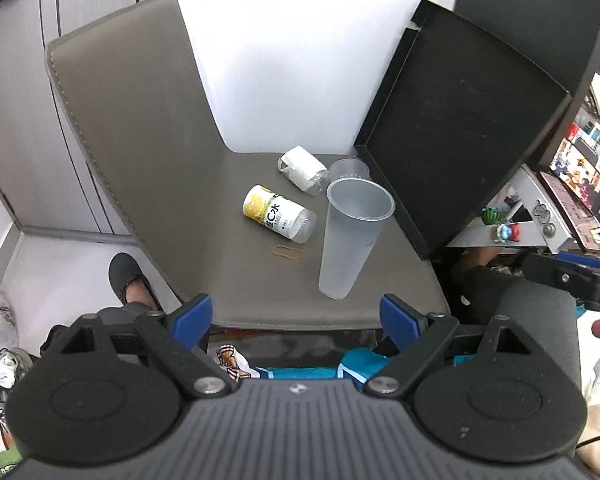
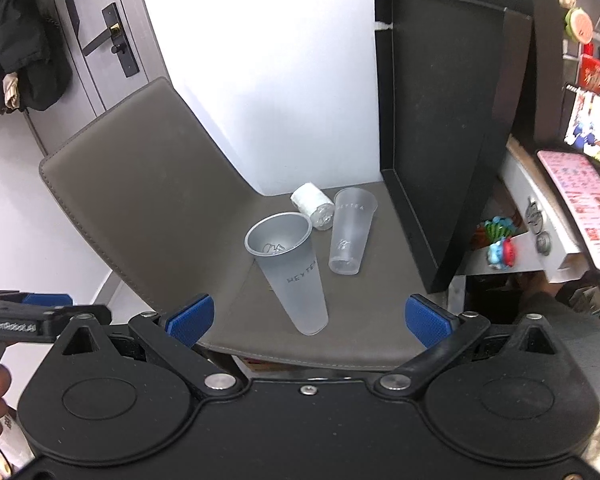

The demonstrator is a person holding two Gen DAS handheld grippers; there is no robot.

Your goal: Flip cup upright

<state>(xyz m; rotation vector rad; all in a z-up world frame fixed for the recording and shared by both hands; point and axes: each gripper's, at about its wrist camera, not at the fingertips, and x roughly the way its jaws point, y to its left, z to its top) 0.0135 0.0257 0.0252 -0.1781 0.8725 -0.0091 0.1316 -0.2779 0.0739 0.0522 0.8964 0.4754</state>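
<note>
A tall frosted plastic cup (image 1: 352, 236) stands upright on the grey chair seat (image 1: 236, 272), mouth up; it also shows in the right wrist view (image 2: 290, 272). A second frosted cup (image 2: 350, 232) stands upright behind it, mostly hidden in the left wrist view (image 1: 348, 169). My left gripper (image 1: 296, 320) is open and empty at the seat's front edge. My right gripper (image 2: 308, 316) is open and empty, just in front of the near cup.
A yellow-labelled bottle (image 1: 278, 214) and a white-wrapped bottle (image 1: 302, 170) lie on the seat, with a rubber band (image 1: 288, 252). A black box (image 1: 456, 128) leans on the right. The chair back (image 1: 132, 120) rises on the left. A cluttered shelf (image 1: 540, 216) is at the right.
</note>
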